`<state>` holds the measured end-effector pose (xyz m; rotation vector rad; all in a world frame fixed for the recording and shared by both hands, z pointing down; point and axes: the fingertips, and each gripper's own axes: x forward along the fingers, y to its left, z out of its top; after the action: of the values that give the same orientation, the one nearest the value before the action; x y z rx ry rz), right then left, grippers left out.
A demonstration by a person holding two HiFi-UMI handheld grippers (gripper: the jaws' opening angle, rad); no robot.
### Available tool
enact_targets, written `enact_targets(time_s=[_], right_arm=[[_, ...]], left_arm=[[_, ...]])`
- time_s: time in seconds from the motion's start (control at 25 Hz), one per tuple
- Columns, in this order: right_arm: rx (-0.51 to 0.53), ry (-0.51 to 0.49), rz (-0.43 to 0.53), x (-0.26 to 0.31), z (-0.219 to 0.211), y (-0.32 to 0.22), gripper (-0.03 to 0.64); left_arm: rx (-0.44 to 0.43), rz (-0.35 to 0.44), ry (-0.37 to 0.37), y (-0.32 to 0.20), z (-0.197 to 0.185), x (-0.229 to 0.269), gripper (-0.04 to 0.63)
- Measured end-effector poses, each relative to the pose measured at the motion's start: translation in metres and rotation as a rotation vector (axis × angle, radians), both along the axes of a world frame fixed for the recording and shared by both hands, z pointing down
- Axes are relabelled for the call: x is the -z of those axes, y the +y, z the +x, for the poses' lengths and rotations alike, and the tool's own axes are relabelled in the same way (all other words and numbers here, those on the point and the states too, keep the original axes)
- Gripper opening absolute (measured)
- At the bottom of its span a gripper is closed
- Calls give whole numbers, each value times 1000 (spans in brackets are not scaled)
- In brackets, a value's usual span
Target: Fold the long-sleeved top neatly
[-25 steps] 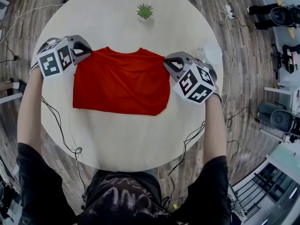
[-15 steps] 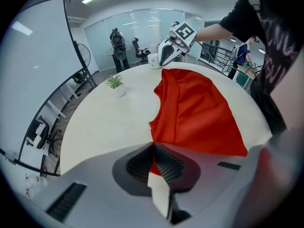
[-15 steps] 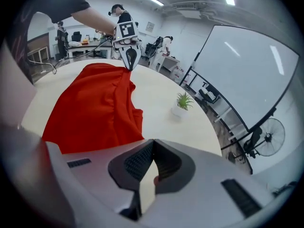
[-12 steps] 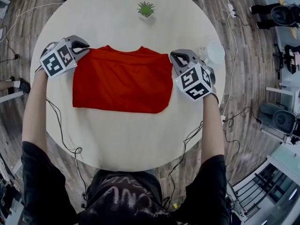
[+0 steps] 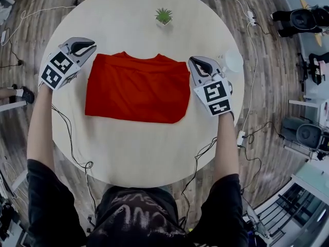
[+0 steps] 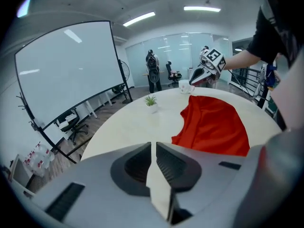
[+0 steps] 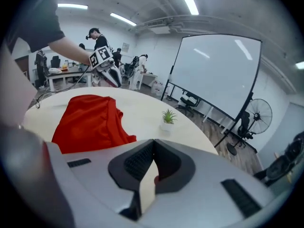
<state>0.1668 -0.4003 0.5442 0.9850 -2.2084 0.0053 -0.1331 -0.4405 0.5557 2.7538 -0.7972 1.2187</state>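
We can read no words or numbers anywhere; the pale print on the person's black shirt (image 5: 134, 212) stays illegible.

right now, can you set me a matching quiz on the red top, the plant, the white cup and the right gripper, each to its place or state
Things:
1 red top
2 potted plant
3 white cup
4 right gripper

Places or states:
a at the far edge of the table
b jaws shut, nothing between them
c lying flat in the middle of the table
d near the table's right rim, just past the right gripper

Pairs: 1-c, 2-a, 3-d, 4-b
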Motion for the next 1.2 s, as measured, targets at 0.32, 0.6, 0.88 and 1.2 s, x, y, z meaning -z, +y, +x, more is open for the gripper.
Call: enact_targets(time_s=[0.32,0.6,0.88,1.2], right_arm=[[-202,-128,130,62,12,18,5],[-352,-287,231,121,10,66,5],[-478,-387,318,173,4,137,5],[-550,-430,370,213,-6,221,5]], left_arm=[[160,128,190,20,-10,62,12],[259,265,392,64,-15,131,12],[344,352,506,128,-29,193,12],[412,417,587,204,-46,245,12]])
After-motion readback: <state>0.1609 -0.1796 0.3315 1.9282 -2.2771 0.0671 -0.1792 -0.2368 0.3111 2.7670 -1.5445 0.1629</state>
